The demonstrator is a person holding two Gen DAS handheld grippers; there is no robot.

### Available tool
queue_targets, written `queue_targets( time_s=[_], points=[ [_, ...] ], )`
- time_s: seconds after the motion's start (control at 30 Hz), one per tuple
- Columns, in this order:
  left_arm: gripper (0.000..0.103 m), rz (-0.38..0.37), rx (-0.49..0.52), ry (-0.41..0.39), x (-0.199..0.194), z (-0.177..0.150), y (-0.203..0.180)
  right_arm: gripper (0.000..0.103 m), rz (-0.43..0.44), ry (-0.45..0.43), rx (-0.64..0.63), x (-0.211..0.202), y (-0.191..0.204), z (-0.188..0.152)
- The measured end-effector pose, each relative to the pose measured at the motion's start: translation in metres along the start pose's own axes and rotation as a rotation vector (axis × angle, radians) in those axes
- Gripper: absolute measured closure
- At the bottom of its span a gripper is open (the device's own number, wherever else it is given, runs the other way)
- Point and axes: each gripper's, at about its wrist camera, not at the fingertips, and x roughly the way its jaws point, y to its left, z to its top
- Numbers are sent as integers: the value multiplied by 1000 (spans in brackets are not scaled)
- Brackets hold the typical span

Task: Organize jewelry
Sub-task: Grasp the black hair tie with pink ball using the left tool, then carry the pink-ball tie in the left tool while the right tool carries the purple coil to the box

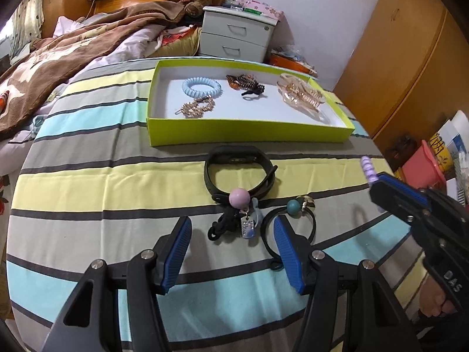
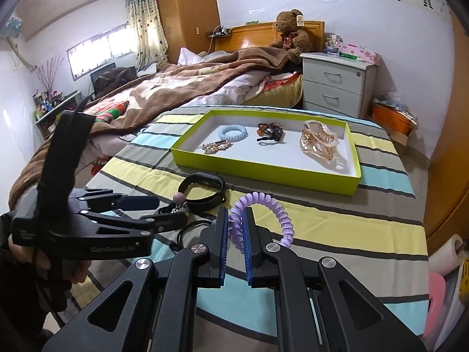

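Observation:
A lime-green tray point(image 1: 249, 130) point(image 2: 263, 173) on the striped cloth holds a blue coil tie point(image 1: 201, 87), a gold hair clip point(image 1: 197, 107), a brown-black scrunchie point(image 1: 246, 83) and a clear claw clip point(image 1: 302, 95). In front of it lie a black wristband point(image 1: 239, 173), a black tie with a pink ball point(image 1: 239, 198) and a black tie with a teal ball point(image 1: 293, 206). My left gripper point(image 1: 231, 228) is open just short of the pink-ball tie. My right gripper point(image 2: 236, 223) is shut on a purple coil hair tie point(image 2: 263, 202), held above the cloth; it also shows in the left wrist view point(image 1: 370, 170).
The striped cloth point(image 1: 117, 182) covers a table that ends at the right. A bed with a brown blanket point(image 1: 73, 50) lies to the left. A grey nightstand point(image 1: 237, 33) stands behind the tray. A wooden wardrobe point(image 1: 410, 58) and a pink bin point(image 1: 425, 164) are at right.

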Motion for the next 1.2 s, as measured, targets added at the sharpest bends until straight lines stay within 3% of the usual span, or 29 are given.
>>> queue_targets(
  time_s=[0.4, 0.6, 0.87, 1.2],
  points=[
    [43, 24, 12, -4, 11, 5, -4, 93, 15, -3, 4, 0, -3, -2],
    [63, 25, 5, -7, 11, 6, -4, 93, 13, -2, 4, 1, -3, -2],
    [72, 19, 11, -13, 9, 5, -5, 93, 12, -1, 3, 2, -2, -4],
    [72, 16, 13, -32, -1, 4, -6, 93, 11, -8, 2, 0, -2, -2]
  ],
)
